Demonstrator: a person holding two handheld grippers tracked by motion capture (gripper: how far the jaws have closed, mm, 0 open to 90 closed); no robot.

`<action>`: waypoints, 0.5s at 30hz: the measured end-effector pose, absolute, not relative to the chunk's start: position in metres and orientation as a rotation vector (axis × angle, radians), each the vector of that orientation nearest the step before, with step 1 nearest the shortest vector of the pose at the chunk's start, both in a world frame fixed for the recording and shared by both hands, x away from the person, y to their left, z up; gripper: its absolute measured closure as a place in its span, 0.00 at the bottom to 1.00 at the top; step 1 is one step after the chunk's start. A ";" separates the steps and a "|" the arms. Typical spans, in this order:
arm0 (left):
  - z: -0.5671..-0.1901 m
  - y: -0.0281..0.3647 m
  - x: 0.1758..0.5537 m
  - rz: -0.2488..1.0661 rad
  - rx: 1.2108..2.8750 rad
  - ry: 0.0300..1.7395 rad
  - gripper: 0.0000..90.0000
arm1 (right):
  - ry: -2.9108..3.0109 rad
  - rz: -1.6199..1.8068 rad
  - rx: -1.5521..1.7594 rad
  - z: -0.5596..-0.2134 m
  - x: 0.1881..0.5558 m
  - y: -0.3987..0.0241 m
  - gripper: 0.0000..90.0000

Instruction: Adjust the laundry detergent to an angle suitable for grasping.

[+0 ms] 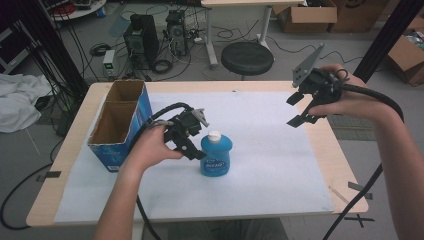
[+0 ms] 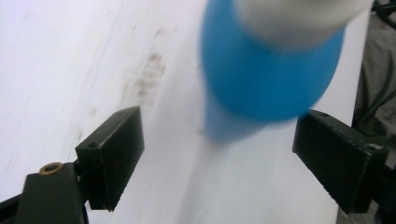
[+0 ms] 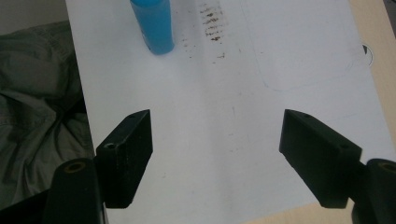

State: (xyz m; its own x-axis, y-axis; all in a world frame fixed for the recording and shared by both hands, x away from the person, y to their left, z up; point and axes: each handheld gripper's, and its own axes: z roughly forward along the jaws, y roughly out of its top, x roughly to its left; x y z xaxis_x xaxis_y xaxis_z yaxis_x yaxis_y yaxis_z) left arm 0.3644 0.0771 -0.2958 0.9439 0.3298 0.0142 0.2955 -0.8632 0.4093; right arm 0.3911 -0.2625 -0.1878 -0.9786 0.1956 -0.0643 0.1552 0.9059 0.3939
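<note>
1. The table [image 1: 60, 165] carries a white sheet [image 1: 280, 165] over most of its top, with light wood showing at the edges.
2. An open blue cardboard box [image 1: 120, 125] with two compartments stands at the far left of the sheet.
3. A blue bottle [image 1: 216, 156] with a white cap [image 1: 214, 135] stands upright near the middle of the sheet, right of the box and a little nearer than it. In the right gripper view, the bottle [image 3: 153, 25] stands at the top, well apart from the jaws.
4. The left gripper [image 1: 192, 150] sits just left of the bottle, close against it. In the left gripper view, its jaws stand apart, with the blurred bottle [image 2: 266, 70] beyond them and neither pad pressing on it.
5. The right gripper [image 1: 296, 109] is held above the far right of the table. Its jaws stand wide with nothing between them, well apart from the bottle.
</note>
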 end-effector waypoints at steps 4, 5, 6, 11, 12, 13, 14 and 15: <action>-0.288 0.088 0.368 0.181 2.718 0.565 0.17 | 2.965 0.604 0.275 -0.187 0.391 -0.263 0.29; -0.285 0.093 0.374 0.221 2.725 0.688 0.17 | 2.965 0.602 0.275 -0.187 0.392 -0.262 0.29; -0.284 0.096 0.378 0.246 2.731 0.777 0.16 | 2.966 0.601 0.274 -0.188 0.392 -0.262 0.29; -0.289 0.102 0.394 0.255 2.733 0.970 0.17 | 2.974 0.594 0.264 -0.189 0.391 -0.256 0.29; -0.292 0.102 0.397 0.272 2.738 1.003 0.17 | 2.974 0.595 0.259 -0.190 0.391 -0.255 0.29; -0.294 0.103 0.401 0.292 2.741 1.038 0.17 | 2.976 0.593 0.257 -0.190 0.391 -0.254 0.29; -0.296 0.104 0.404 0.302 2.743 1.073 0.17 | 2.977 0.594 0.253 -0.191 0.391 -0.253 0.29; -0.298 0.104 0.407 0.306 2.741 1.103 0.17 | 2.979 0.594 0.251 -0.191 0.391 -0.251 0.29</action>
